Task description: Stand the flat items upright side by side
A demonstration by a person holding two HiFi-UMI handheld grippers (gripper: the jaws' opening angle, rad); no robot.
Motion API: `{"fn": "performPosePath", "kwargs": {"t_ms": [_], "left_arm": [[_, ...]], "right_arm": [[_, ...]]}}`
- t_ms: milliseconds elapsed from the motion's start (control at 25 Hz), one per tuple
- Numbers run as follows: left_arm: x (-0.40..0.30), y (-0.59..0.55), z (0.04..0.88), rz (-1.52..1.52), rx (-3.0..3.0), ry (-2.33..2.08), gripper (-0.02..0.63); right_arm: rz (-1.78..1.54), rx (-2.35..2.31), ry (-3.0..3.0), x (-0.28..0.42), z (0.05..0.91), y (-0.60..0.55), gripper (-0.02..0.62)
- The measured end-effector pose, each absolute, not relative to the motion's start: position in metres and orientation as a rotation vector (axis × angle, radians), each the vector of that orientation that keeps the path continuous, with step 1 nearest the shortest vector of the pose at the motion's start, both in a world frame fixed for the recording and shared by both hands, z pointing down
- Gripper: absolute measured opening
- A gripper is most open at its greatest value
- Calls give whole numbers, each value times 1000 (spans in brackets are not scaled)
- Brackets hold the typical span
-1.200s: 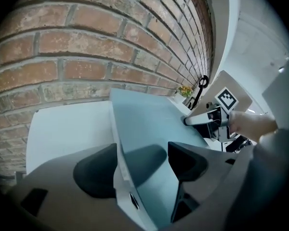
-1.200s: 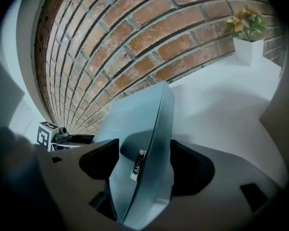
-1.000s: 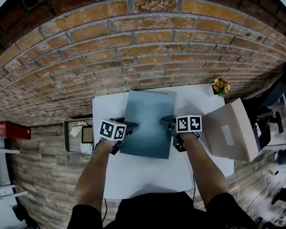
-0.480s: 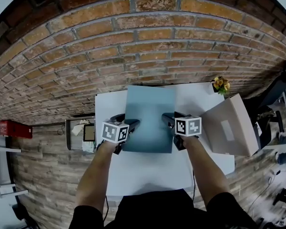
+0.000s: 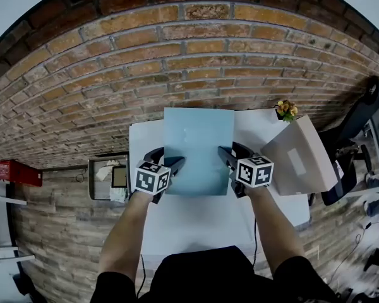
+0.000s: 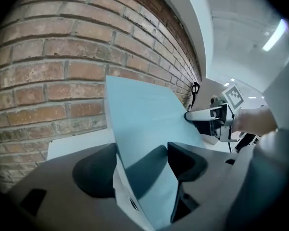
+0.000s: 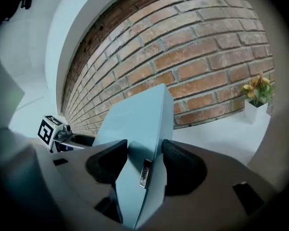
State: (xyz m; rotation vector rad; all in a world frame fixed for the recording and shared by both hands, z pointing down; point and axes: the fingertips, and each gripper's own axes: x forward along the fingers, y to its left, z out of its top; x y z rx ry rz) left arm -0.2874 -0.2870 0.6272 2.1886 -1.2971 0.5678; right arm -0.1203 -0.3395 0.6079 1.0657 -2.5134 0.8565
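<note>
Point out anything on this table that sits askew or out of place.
The blue folder is tilted, neither flat nor upright. The beige box sits skewed at the right edge of the white table, seemingly overhanging it. Nothing looks spilled or damaged.

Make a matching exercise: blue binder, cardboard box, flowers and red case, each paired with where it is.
Things:
1 binder
2 cardboard box
3 flowers
4 red case

Places:
A far right corner of the table, by the brick wall
B off the table, at left
C over the table's middle
D table's right edge

Pairs: 1-C, 2-D, 3-A, 4-B
</note>
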Motion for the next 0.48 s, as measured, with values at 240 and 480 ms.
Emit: {"fn": "performPosePath", "kwargs": {"t_ms": [240,480], "left_arm": [[-292,-283,603,559,2256,-1366,336],[-297,-281,585,519,2288,-1415,304]], "right_arm": [[777,1080,-2586,-121,582,-331,220],[702,1091,-2654,-121,561,-322,212]]}}
